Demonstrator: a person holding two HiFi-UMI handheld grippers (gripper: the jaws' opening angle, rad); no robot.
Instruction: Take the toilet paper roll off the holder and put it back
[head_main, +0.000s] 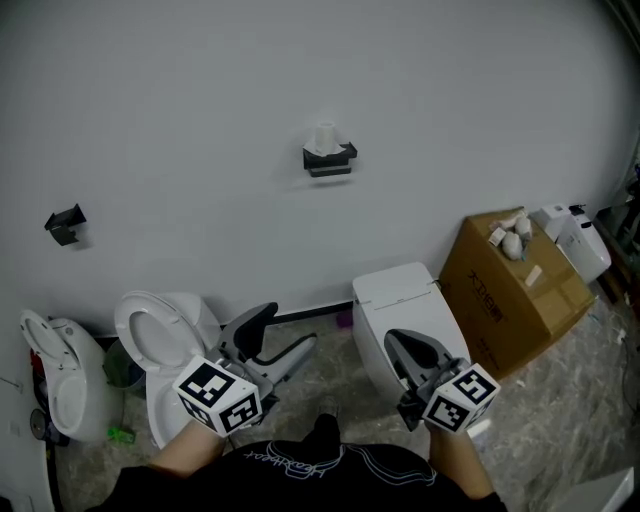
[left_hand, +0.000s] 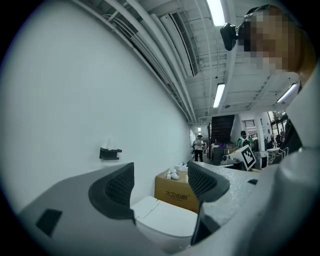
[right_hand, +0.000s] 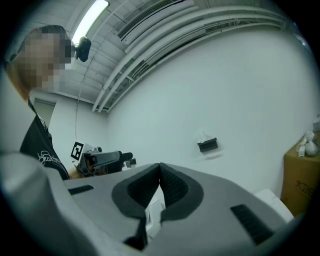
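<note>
Both empty, my left fingers (left_hand: 116, 189) gaped wide, my right fingers (right_hand: 175, 186) pressed together, toilet paper roll (head_main: 325, 136) sat upright on its holder (head_main: 331, 160), well apart from both.

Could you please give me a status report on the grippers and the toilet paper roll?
Left gripper open, right gripper shut, both empty. Toilet paper roll upright on wall holder, neither gripper near it. Nothing seen blocking it.

Clear reach to the holder (head_main: 329, 160) above toilet (head_main: 398, 296) and carton (head_main: 508, 300).
</note>
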